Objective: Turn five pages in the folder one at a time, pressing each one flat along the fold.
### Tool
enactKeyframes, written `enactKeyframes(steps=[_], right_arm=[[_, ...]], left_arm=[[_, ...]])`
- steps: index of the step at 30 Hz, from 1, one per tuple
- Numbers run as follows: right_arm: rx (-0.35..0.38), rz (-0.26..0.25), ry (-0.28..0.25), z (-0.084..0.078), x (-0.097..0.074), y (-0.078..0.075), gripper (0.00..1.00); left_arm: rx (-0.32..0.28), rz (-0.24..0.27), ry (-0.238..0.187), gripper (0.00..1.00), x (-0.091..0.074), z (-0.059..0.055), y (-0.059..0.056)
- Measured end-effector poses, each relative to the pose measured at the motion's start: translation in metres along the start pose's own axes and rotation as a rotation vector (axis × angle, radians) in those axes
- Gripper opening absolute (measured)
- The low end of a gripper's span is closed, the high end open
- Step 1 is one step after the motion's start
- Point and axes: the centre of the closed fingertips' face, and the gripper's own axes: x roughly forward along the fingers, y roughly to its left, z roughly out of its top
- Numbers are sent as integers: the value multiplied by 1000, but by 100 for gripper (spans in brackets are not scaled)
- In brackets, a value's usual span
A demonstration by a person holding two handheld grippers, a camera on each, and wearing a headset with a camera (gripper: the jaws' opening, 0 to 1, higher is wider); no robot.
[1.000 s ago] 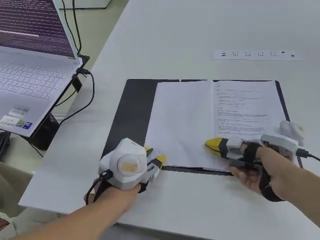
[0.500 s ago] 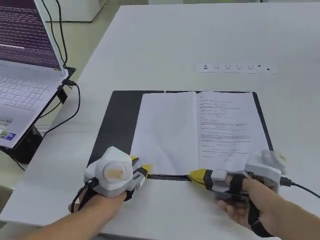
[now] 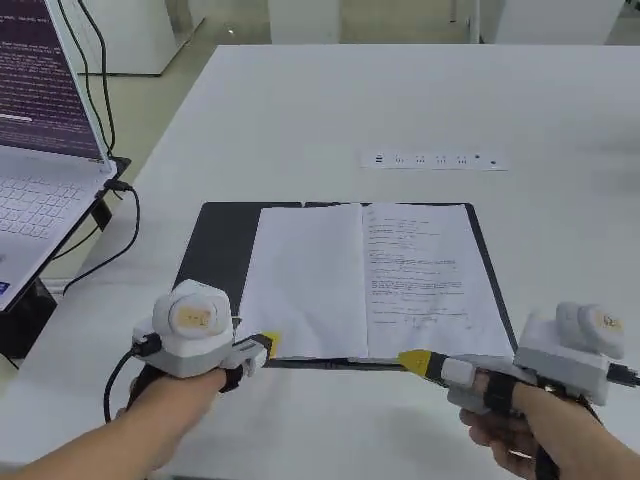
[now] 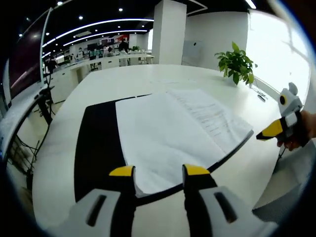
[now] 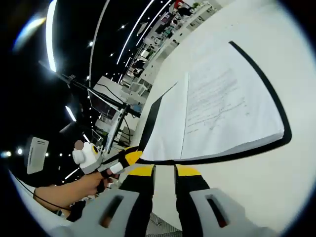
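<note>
1. We see 1 folder (image 3: 220, 250) lying open and flat near the counter's (image 3: 330, 110) front edge. It shows 2 sheets: a blank page (image 3: 305, 270) on the left and a printed page (image 3: 420, 265) on the right.
2. The left tool (image 3: 265, 345) sits at the folder's front-left corner, jaws moderately wide and holding nothing. The right tool (image 3: 412, 360) hovers just off the folder's front edge below the printed page, jaws narrow and empty.
3. We judge this a pause between turns. The next move calls for a tool to pinch only 1 sheet at the printed page's free edge, carry it leftward, then press along the fold.
4. Also counted: 1 laptop (image 3: 40, 120) at the counter's left edge and 1 power strip (image 3: 435, 160) beyond the folder.
</note>
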Motion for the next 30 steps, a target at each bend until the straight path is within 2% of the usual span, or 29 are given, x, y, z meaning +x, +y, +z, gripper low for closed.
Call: enactKeyframes(steps=[2, 6, 7, 10, 13, 16, 18, 20, 22, 25, 27, 30], right_arm=[[-38, -26, -34, 6, -15, 0, 30], [-118, -63, -81, 11, -39, 0, 35], [-141, -82, -85, 12, -43, -2, 39], [-272, -158, -137, 22, -57, -8, 56], [-316, -195, -152, 24, -65, -10, 70], [-318, -207, -161, 25, -69, -8, 77], [-328, -203, -181, 30, -72, -3, 78], [-351, -209, -199, 35, -74, -2, 83], [-379, -220, -220, 39, -76, -1, 90], [-392, -228, -255, 45, -81, 2, 97], [-400, -228, -260, 45, -83, 3, 99], [-417, -222, -296, 47, -88, 7, 100]], left_arm=[[4, -7, -16, 37, -12, 6, -3], [-2, -3, -48, 41, -32, 16, -4], [-4, -1, -52, 44, -35, 16, -3], [-5, 5, -61, 53, -51, 18, -7], [3, 11, -72, 59, -62, 18, -9], [15, 14, -78, 67, -71, 17, -10], [24, 14, -79, 72, -77, 16, -11], [31, 16, -85, 74, -81, 17, -12], [38, 15, -94, 80, -87, 18, -14], [38, 17, -111, 89, -95, 20, -16], [35, 16, -111, 90, -98, 19, -17], [38, 16, -123, 95, -102, 19, -19]])
